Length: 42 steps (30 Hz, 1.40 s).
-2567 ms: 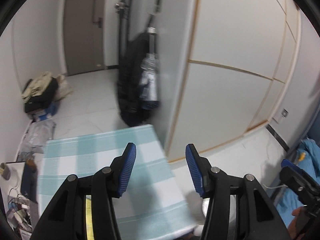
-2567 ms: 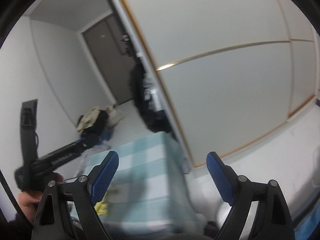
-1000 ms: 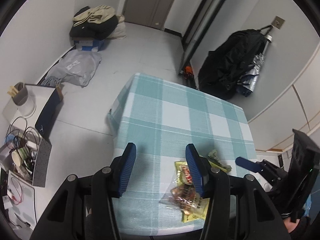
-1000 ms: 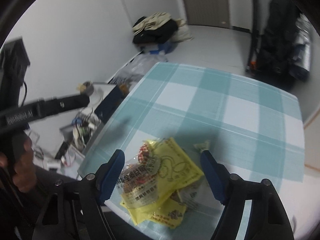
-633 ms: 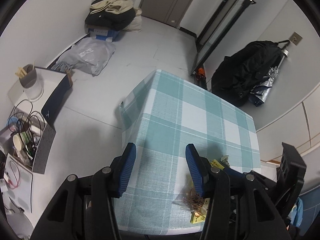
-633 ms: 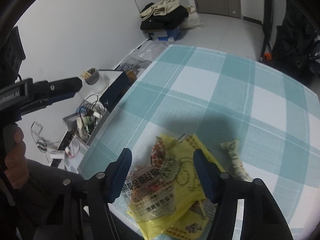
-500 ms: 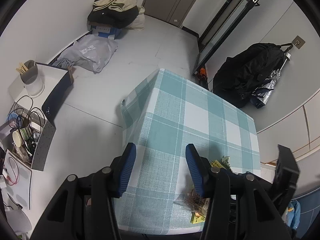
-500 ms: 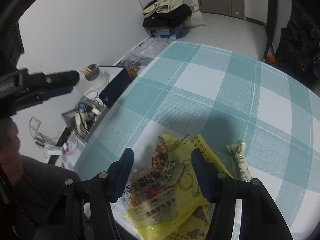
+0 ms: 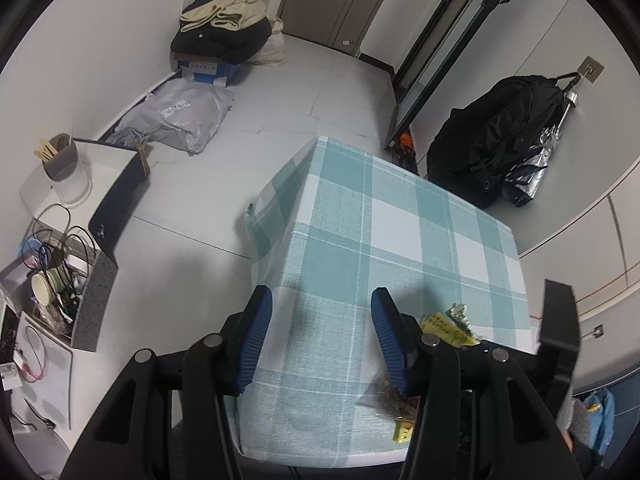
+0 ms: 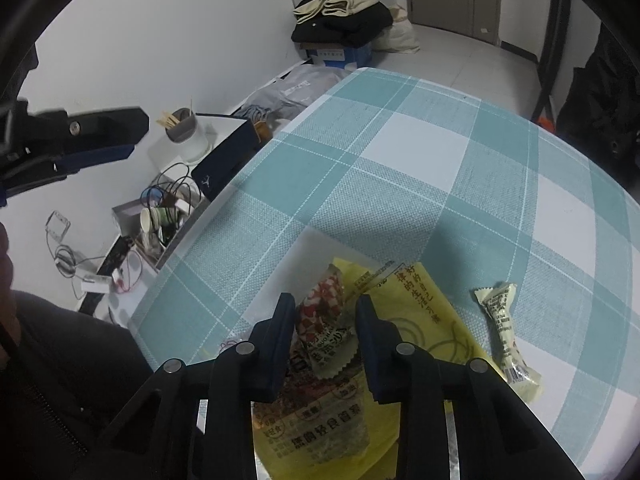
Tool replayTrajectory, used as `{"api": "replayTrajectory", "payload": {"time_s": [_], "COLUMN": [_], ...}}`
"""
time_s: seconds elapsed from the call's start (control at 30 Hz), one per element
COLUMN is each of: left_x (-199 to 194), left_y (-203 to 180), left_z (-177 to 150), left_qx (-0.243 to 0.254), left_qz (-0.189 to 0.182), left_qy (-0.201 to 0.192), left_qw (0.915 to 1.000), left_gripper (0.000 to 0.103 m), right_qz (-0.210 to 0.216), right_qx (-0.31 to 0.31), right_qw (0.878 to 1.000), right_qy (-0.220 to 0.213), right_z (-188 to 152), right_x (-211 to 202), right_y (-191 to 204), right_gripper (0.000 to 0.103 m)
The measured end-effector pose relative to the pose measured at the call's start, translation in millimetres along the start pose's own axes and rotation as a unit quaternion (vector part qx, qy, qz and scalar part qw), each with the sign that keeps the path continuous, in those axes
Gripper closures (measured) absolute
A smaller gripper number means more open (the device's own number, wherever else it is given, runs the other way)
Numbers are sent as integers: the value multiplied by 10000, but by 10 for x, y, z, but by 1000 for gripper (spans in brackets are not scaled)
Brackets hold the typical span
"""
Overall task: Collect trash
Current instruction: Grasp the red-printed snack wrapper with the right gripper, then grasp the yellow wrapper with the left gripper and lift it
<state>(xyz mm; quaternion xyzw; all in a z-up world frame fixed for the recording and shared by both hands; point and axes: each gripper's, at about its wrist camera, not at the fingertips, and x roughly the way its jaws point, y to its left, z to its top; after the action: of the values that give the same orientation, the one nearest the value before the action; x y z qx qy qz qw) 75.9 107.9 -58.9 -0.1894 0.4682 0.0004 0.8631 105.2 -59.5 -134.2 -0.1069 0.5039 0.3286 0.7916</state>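
Right gripper (image 10: 326,314) lower than second ago, jaws closing around red-patterned wrapper (image 10: 323,312) atop yellow bag (image 10: 420,312), table (image 10: 420,152) near edge; pad contact unclear. Left gripper (image 9: 318,334) half-open, empty, over table's left edge.

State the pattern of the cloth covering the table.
Teal-and-white checked tablecloth; clearest in the right wrist view.
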Motion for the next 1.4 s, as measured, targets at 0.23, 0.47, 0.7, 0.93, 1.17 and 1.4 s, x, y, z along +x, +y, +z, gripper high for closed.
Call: {"api": "replayTrajectory", "payload": {"time_s": [0.23,0.47,0.7,0.93,1.17,1.4], "left_x": [44,-8,3,138,340,627], "left_y": [3,-210,-488,-695,-786,-789], "left_z": [-57,-143,-240,-345,-458,-624], "left_qx": [82,496,1129,1586,1747,1816], "left_qz": [-45,-120,-168,-224,-237,-194], "left_qy": [98,-26,-70,192,673,1419], "left_qw": [9999,9987,9934,9869,9820,9729], "left_gripper": [56,56,56,56,56,56], "right_qz": [298,264,184,91,-5,48], "right_qx": [365,543,784,984,1111,1263], "right_qw": [9984,9961,9931,9889,9863,9825], "right_qy": [-327,-651,-848,-1107,-1218,-1366], "right_z": [-23,-106,-210,-333,-447,-528], "right_x": [-221,-504,-742,-999,-1152,-1297], "right_y": [-130,-267,-448,-670,-833,-937], "right_gripper": [74,74,74,74,74,74]}}
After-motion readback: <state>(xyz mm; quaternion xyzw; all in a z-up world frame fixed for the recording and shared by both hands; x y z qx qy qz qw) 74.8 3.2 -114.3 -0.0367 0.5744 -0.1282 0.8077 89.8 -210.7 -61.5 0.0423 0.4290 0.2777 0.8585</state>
